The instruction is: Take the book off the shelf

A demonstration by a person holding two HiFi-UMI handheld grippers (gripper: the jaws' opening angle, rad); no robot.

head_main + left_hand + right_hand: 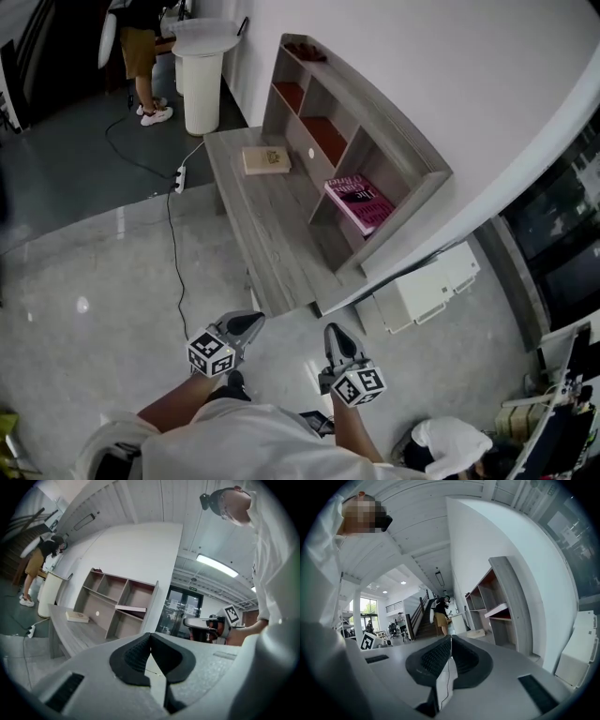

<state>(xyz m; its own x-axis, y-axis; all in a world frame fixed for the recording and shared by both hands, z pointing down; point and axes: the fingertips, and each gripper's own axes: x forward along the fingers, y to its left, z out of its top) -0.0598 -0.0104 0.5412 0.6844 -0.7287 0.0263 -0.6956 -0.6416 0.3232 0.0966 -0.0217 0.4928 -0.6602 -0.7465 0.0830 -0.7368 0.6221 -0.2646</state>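
Note:
A pink book (360, 201) lies flat in the nearest compartment of the grey wooden shelf unit (394, 159); in the left gripper view the book (131, 608) shows as a pale slab edge-on. A second, tan book (266, 159) lies on the desk top (272, 234). Both grippers hang low near the person's body, well short of the desk. The left gripper (251, 323) is shut with nothing in it, its pads (140, 651) touching. My right gripper (336, 335) is shut and empty too, its tip (450, 638) closed.
A white round pedestal (202, 75) stands beyond the desk's far end, with a person (141, 56) beside it. A power strip and cable (178, 178) trail over the grey floor. White boxes (422, 291) sit by the wall, right of the desk.

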